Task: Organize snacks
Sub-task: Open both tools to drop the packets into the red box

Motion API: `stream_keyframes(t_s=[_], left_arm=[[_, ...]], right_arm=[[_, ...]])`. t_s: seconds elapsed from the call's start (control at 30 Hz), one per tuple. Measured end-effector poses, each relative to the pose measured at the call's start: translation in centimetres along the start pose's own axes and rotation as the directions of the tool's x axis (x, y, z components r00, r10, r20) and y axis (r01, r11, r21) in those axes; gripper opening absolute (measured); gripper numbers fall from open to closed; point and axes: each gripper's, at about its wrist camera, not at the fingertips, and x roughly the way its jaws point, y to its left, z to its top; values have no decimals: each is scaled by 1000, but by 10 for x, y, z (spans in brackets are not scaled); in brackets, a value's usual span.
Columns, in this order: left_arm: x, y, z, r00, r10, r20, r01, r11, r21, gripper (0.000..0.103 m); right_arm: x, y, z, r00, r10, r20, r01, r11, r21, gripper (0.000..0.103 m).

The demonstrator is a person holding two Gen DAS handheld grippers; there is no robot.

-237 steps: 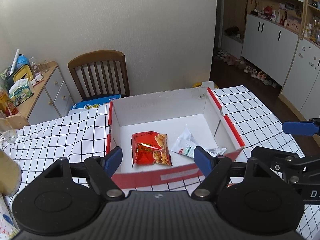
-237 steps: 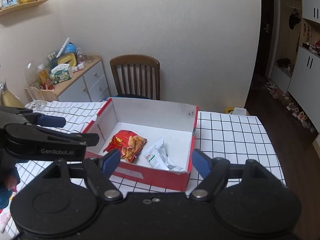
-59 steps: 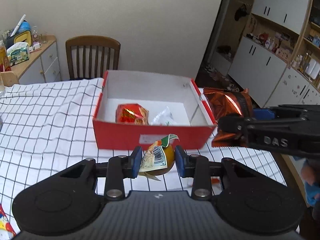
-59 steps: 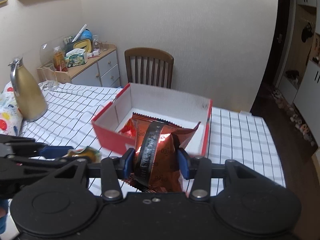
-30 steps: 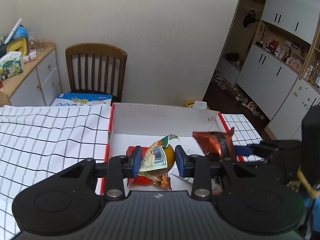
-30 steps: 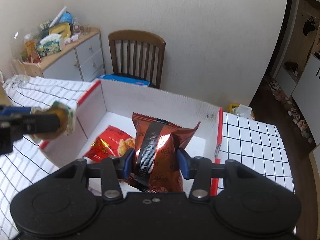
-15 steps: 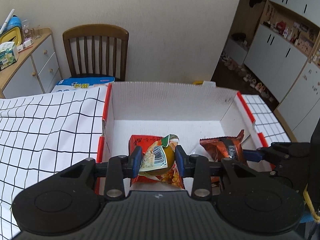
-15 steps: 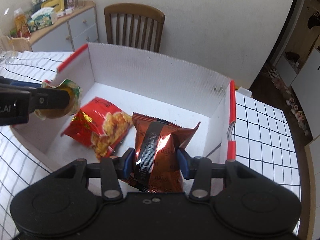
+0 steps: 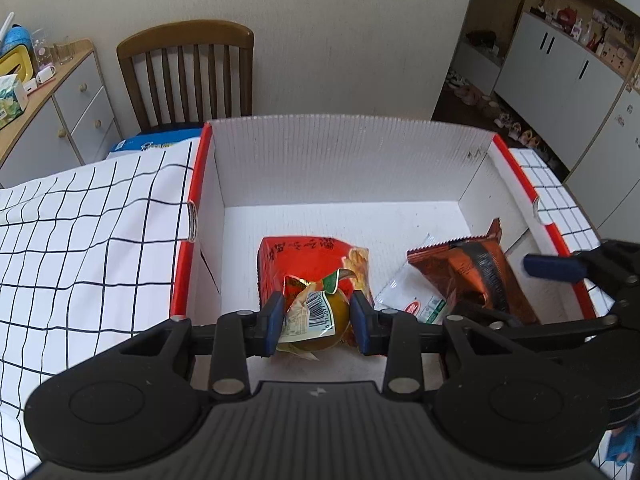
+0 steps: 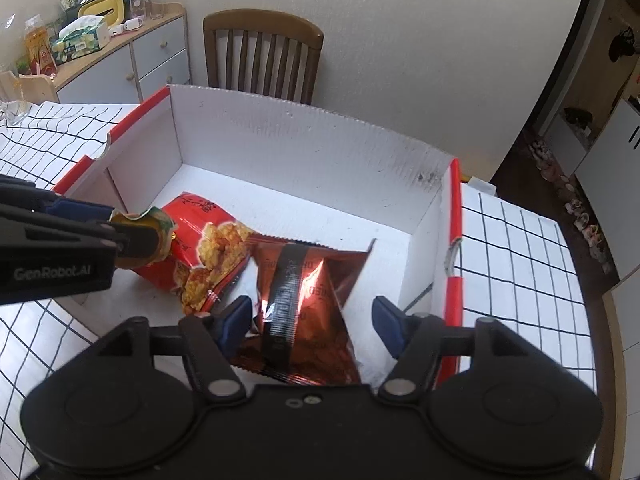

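Box (image 9: 340,168): on checked bench (image 9: 80,240). Left gripper (image 9: 318,322): fingers (image 9: 274,320) clenched on orange packet (image 9: 320,312), held above red bag (image 9: 308,260) inside box. Right gripper (image 10: 312,326): fingers (image 10: 236,320) spread wide; brown bag (image 10: 308,308) lies loose between them, inside box, beside red bag.

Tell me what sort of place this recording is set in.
Most likely a home dining area: a wooden slat-back chair stands behind a table under a white black-grid tablecloth, white built-in cabinets hold knick-knacks, and pairs of shoes line the hallway floor.
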Motion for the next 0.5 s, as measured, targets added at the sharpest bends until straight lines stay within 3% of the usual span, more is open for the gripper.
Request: stream_keyframes(t_s=[0.23, 0.5], left_arm=[[7, -3, -4, 999, 18, -27, -17, 1000, 11, 34], [-2, -3, -10, 998, 48, -32, -48, 999, 6, 36]], right_arm=[[-19, -10, -5, 999, -12, 35, 11, 999, 35, 82], [-50, -18, -13, 997, 0, 79, -5, 998, 64, 83]])
